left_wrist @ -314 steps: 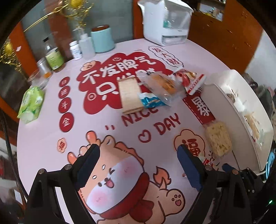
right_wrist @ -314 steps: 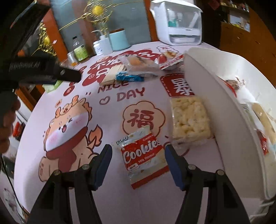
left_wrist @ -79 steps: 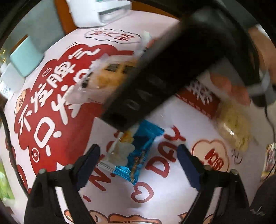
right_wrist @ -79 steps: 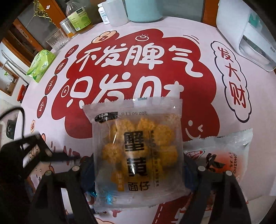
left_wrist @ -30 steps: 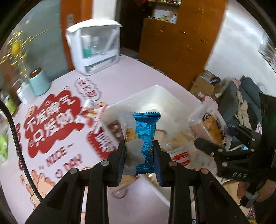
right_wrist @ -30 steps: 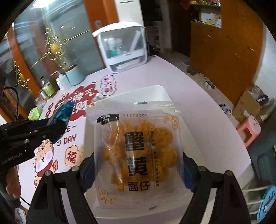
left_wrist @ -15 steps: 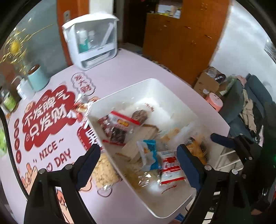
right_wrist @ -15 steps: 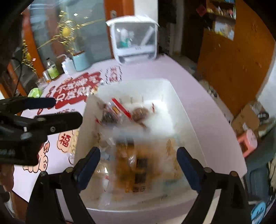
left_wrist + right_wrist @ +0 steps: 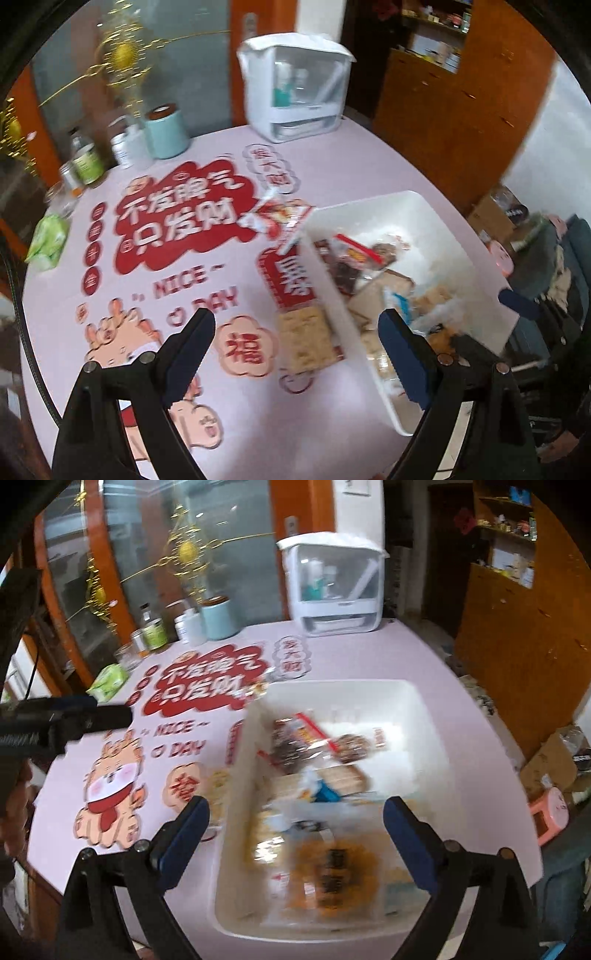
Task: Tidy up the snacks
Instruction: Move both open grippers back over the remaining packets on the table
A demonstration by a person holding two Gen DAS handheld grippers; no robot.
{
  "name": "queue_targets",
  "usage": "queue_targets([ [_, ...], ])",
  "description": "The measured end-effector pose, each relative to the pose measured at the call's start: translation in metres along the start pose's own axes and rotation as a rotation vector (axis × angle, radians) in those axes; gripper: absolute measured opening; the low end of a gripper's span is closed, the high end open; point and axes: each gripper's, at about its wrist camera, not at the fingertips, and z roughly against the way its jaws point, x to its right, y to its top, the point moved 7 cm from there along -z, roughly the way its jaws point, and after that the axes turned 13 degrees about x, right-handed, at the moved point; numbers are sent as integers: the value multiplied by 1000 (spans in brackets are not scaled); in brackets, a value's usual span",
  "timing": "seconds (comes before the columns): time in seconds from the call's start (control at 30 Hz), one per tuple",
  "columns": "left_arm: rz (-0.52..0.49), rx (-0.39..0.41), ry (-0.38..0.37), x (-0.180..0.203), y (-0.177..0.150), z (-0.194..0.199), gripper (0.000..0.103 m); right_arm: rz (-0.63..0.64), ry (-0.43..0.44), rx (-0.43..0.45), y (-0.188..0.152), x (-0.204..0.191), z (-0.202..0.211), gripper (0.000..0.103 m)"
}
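A white bin (image 9: 428,218) (image 9: 417,701) on the pink table holds several snack packs. Among them are the blue wafer pack (image 9: 327,792) and the clear pack of yellow crab-roe snacks (image 9: 332,871), which lies at the near end. My left gripper (image 9: 295,347) is open and empty above the table, just left of the bin. My right gripper (image 9: 295,830) is open and empty above the bin's near end. On the table outside the bin lie a pale rice-crisp pack (image 9: 306,339) against the bin's left wall and a red-and-white pack (image 9: 277,218) near its far corner.
At the table's back stand a white dispenser box (image 9: 295,85), a teal canister (image 9: 166,133), bottles and jars (image 9: 85,162), and a green tissue pack (image 9: 48,240) at the left. A pink stool (image 9: 554,808) stands on the floor to the right.
Both grippers opened and let their packs fall into the bin. The left gripper has since swung left, toward the table; the crab-roe pack has settled at the bin's near end.
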Motion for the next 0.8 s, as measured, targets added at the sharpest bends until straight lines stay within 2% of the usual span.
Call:
queue_targets([
  [0.23, 12, 25, 90, -47, 8, 13, 89, 31, 59, 46, -5, -60, 2, 96],
  [0.43, -45, 32, 144, -75, 24, 7, 89, 72, 88, 58, -19, -105, -17, 96],
  [0.6, -81, 22, 156, -94, 37, -16, 89, 79, 24, 48, -41, -123, -47, 96],
  [0.8, -107, -23, 117, -105, 42, -60, 89, 76, -101, 84, -57, -134, -73, 96],
])
